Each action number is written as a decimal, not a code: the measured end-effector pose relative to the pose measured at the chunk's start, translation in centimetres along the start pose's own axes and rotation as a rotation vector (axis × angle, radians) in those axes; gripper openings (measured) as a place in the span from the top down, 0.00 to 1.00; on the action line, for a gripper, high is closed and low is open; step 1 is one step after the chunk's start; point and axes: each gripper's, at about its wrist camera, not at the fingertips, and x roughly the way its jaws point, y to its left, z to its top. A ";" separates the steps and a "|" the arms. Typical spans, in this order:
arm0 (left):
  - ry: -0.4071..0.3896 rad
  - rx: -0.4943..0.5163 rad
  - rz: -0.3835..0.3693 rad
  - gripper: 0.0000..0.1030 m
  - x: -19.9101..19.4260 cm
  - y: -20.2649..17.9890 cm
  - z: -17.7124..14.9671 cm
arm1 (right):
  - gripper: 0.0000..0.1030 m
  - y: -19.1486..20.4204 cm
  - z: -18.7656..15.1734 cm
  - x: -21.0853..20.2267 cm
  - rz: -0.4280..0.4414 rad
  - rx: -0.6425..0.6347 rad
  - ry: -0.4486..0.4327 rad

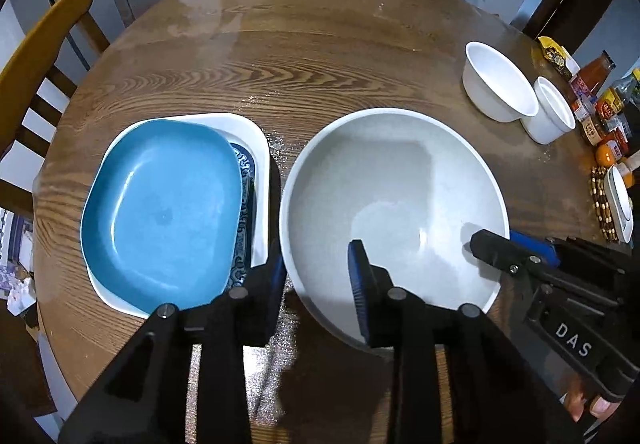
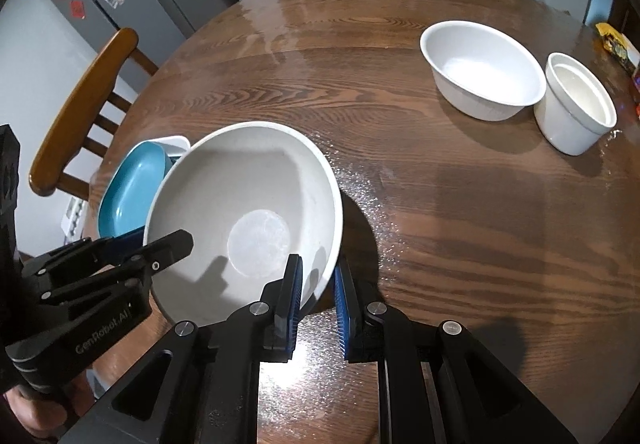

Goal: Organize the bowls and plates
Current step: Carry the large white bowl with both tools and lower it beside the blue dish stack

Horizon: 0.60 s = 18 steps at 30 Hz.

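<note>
Our right hand-held gripper (image 2: 316, 304) points steeply down and pinches the near right rim of the large white bowl (image 2: 244, 211) between its blue pads, one pad inside the wall and one outside, the gap narrow. Our left hand-held gripper (image 1: 316, 284) straddles the same bowl's left rim; its pads stand a little apart from the wall, one inside the bowl and one outside, so it sits loosely open around the rim rather than pressing on it.

The bowl rests on the wooden bench (image 1: 320, 63), directly ahead of both grippers. Just to the left of the left gripper lies a blue plate (image 1: 160, 211), stacked on a patterned dish inside a white rectangular tray (image 1: 260, 147); that stack sits just beside the large bowl.

Farther ahead and to the right of the right gripper stand a medium white bowl (image 2: 480, 67) and a small white cup-shaped bowl (image 2: 576, 103), touching or nearly so, well apart from the large bowl. Bottles and jars (image 1: 600, 103) crowd the bench's far right edge. Wooden chairs (image 2: 80, 115) ring the bench.
</note>
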 end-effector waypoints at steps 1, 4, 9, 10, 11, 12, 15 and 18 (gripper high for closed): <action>0.001 -0.001 0.002 0.70 0.1 0.0 0.0 | 0.85 0.1 0.0 0.0 -0.001 -0.006 0.000; 0.003 -0.004 -0.014 0.70 0.1 0.1 0.2 | 0.85 0.0 0.0 -0.2 -0.008 0.002 -0.002; -0.011 -0.002 -0.022 0.64 -0.3 -0.1 0.4 | 0.85 -0.7 -0.2 -0.7 -0.021 0.042 -0.015; -0.015 -0.011 -0.023 0.60 -0.4 0.1 0.5 | 0.83 -0.9 -0.2 -0.8 -0.020 0.050 -0.016; -0.019 -0.018 -0.021 0.50 -0.5 0.2 0.5 | 0.79 -1.1 -0.2 -0.9 -0.032 0.055 -0.018; -0.023 -0.025 -0.018 0.47 -0.7 0.3 0.6 | 0.76 -1.1 -0.2 -1.0 -0.040 0.057 -0.018; -0.036 -0.045 -0.019 0.47 -1.4 1.0 0.8 | 0.72 -1.4 -0.3 -1.6 -0.019 0.066 -0.039; -0.051 -0.068 -0.024 0.47 -2.2 1.5 1.1 | 0.72 -2.4 -0.3 -2.7 0.001 0.097 -0.074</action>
